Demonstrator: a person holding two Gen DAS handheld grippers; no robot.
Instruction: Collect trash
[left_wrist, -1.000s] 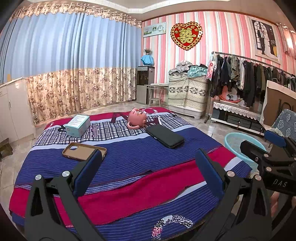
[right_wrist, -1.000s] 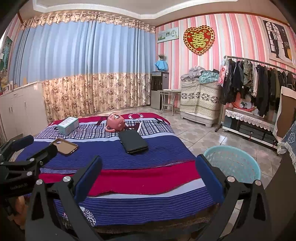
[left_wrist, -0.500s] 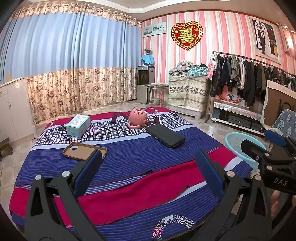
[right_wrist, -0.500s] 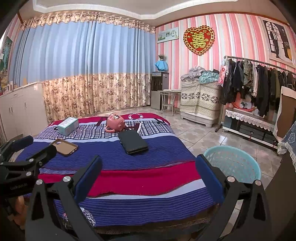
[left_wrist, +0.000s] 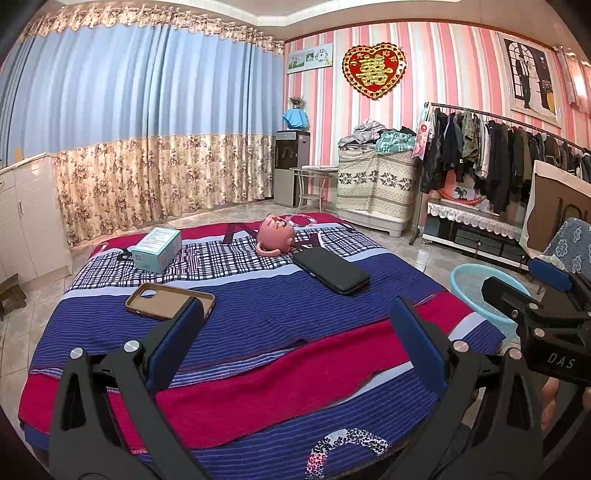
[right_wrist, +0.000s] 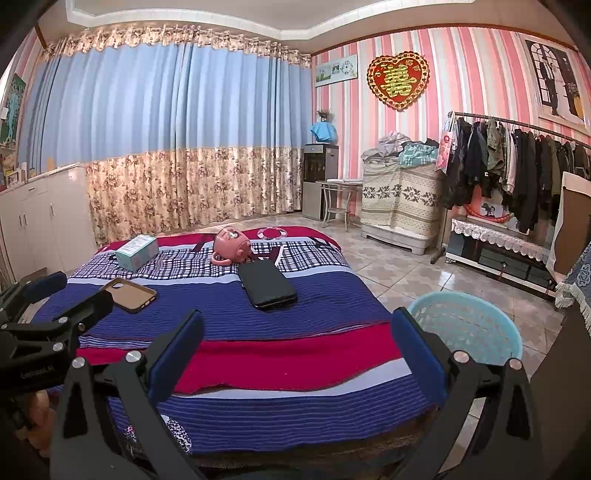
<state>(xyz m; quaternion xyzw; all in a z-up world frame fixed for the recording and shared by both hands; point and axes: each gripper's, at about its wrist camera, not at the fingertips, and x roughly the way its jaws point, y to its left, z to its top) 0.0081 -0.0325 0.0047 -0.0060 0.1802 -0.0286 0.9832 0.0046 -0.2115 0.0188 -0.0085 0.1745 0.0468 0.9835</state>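
The trash is hard to single out: from the left wrist view, four things lie on the striped bedspread (left_wrist: 258, 317), a small teal box (left_wrist: 157, 249), a pink cup (left_wrist: 276, 236) tipped on its side, a black flat case (left_wrist: 331, 270) and a tan phone case (left_wrist: 170, 301), and none is plainly waste, though the box at the far left of the bedspread looks the likeliest candidate. The left gripper (left_wrist: 295, 343) hangs over the near edge of the bedspread with its blue-padded fingers spread wide and nothing between them. To do the step well, the person should probably carry it forward over the phone case without brushing it, then close across the narrow sides of the box. The light blue basket (left_wrist: 476, 291) stands on the floor just off the right edge of the bedspread, partly hidden by the right gripper's body. From the right wrist view, the right gripper (right_wrist: 295, 347) is likewise spread and empty above the near edge of the bedspread (right_wrist: 295, 317), with the basket (right_wrist: 465, 328) close on its right, so it is well placed for drops. The cup (right_wrist: 231, 249) lies beyond the black case (right_wrist: 266, 283), just touching or nearly so; the box (right_wrist: 136, 252) and phone case (right_wrist: 129, 293) sit to the left. The left gripper's frame crosses the bedspread's left side, so a reach there risks a clash.
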